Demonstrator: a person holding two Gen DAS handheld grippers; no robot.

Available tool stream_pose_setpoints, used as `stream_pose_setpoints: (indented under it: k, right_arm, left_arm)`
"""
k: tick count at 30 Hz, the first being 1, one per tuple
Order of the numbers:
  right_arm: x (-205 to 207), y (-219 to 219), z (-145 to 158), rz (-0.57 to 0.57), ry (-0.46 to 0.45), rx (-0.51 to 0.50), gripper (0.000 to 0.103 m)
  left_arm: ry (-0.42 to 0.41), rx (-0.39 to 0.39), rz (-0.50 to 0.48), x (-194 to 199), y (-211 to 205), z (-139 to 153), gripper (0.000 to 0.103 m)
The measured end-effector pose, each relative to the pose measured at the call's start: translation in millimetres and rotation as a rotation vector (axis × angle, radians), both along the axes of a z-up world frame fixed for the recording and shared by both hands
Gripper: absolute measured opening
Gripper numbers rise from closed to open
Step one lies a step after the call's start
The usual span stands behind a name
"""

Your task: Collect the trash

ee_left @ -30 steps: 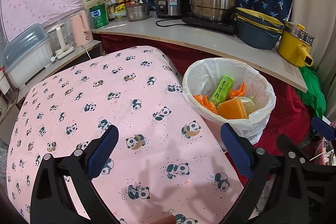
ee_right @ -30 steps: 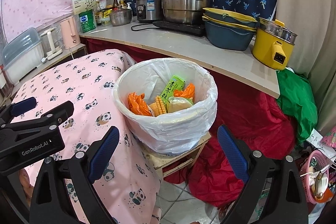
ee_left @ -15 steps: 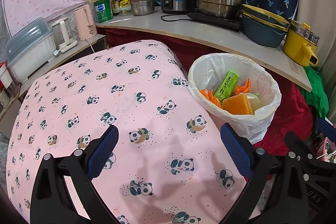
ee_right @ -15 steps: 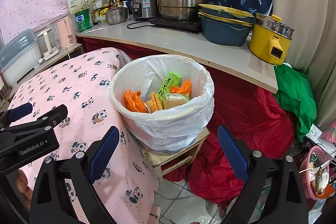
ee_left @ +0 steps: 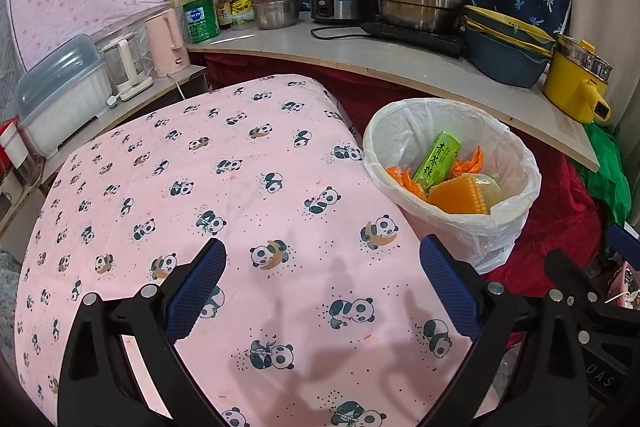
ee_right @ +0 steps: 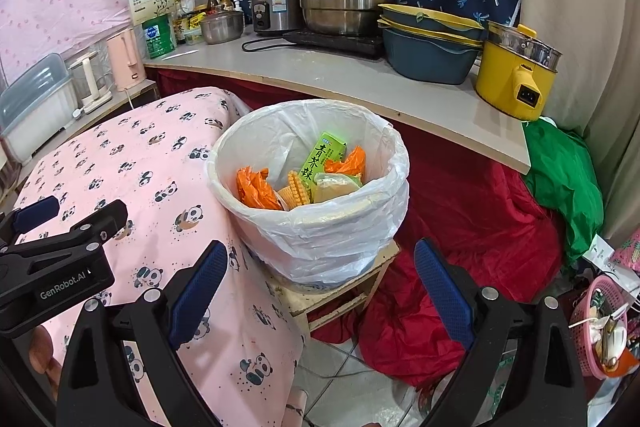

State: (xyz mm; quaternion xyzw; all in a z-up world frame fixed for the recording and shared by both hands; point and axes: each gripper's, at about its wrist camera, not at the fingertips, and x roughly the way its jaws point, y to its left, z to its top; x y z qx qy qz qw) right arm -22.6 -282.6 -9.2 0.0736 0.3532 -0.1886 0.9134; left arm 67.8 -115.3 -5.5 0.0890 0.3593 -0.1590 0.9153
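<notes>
A white-lined trash bin (ee_left: pixel 508 223) (ee_right: pixel 320 235) stands on a small wooden stool to the right of the pink panda-print table (ee_left: pixel 200 195) (ee_right: pixel 132 163). Inside lie a green drink carton (ee_left: pixel 436 159) (ee_right: pixel 320 159), orange wrappers (ee_right: pixel 256 187) and a yellow corn-like piece (ee_right: pixel 298 189). My left gripper (ee_left: pixel 322 277) hovers open over the table's near part with nothing between its fingers. My right gripper (ee_right: pixel 320 277) is open and empty in front of the bin, low beside the table's edge. The left gripper's body (ee_right: pixel 56 267) shows at the left of the right wrist view.
A grey counter (ee_right: pixel 320 75) behind carries a steel pot, a rice cooker, stacked blue and yellow basins (ee_right: pixel 432 43) and a yellow cooker (ee_right: pixel 516 75). Red cloth (ee_right: pixel 460 227) and green cloth (ee_right: pixel 564 179) lie at the right. A pink basket (ee_right: pixel 600 327) sits on the floor.
Both grippers have drawn back and up slightly, so the table and the bin sit a little lower and farther in each view. Both stay open.
</notes>
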Motion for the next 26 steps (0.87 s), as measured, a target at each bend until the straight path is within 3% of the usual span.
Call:
stream_pose_setpoints:
  k: [26]
  right_arm:
    - [0.6,-1.4,-2.2,0.001,0.005,0.004,0.091]
  left_arm:
    - [-0.014,0.007,-0.023,-0.9,-1.0,-2.8,0.093]
